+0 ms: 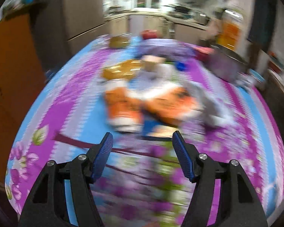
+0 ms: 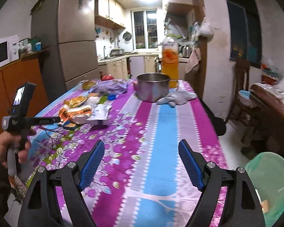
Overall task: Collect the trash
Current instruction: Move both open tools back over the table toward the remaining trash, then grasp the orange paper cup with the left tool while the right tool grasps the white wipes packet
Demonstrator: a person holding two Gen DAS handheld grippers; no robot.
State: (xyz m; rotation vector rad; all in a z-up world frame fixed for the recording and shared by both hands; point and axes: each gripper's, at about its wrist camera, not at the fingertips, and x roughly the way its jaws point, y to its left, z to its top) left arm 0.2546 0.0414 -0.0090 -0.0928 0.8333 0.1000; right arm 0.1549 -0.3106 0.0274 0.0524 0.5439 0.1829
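While the left gripper [image 1: 141,138] hangs over the flowered tablecloth [image 2: 160,124] with jaws apart and empty, the wrapper pile [image 1: 149,102] lies just ahead of it. The right gripper [image 2: 142,147] gapes wide, holding nothing, wrappers off to its left, the steel pot [image 2: 153,89] beyond.

Crumpled orange-and-white snack wrappers [image 2: 76,113] lie in a loose heap on the flowered desk, touching a flattened white-and-blue plastic packet [image 2: 100,114]. A gold foil wrapper [image 2: 75,100] lies just behind them; a small dark-blue flat packet [image 2: 70,126] lies at the heap's near edge.
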